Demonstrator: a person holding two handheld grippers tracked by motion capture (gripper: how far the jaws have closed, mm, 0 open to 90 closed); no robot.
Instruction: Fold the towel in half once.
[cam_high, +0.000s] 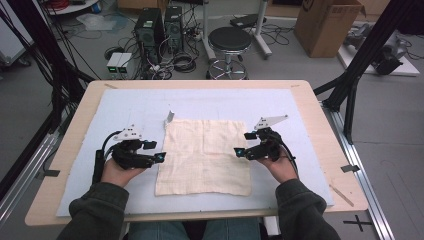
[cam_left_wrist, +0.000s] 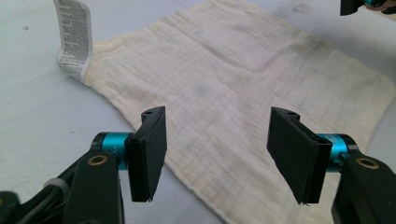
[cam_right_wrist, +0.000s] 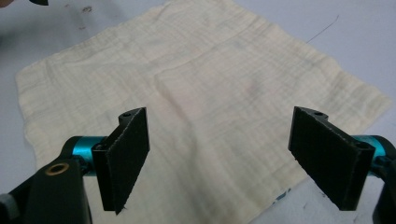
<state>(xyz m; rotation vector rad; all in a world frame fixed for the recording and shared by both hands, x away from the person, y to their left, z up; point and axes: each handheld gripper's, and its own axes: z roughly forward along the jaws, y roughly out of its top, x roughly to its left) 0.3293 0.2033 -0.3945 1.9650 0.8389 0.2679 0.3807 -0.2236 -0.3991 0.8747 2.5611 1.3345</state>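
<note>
**Across the cloth: both grippers poised at its side edges**

On the pale blue mat (cam_high: 125, 107) that covers the table (cam_high: 75, 125), a cream cloth (cam_high: 205, 155) lies spread flat and roughly square, its white care label (cam_high: 169, 117) curling up at the far left corner. The left gripper (cam_high: 161, 157) hovers just beside the cloth's left edge, about midway along it, and the right gripper (cam_high: 239, 151) sits at the right edge opposite. In the left gripper view the black fingers (cam_left_wrist: 148, 151) stand wide apart with nothing between them, the cloth edge (cam_left_wrist: 196, 186) running below the gap. The right gripper view shows the same: fingers (cam_right_wrist: 125, 156) apart, empty, above the weave (cam_right_wrist: 201, 107).

Judging from this stance, the step in hand is the approach before a grasp, most likely for a fold. Nothing is pinched yet. The next move would call for each gripper to drop low enough that one finger slides under the hem, then close on a single layer without dragging or bunching the cloth.
</note>
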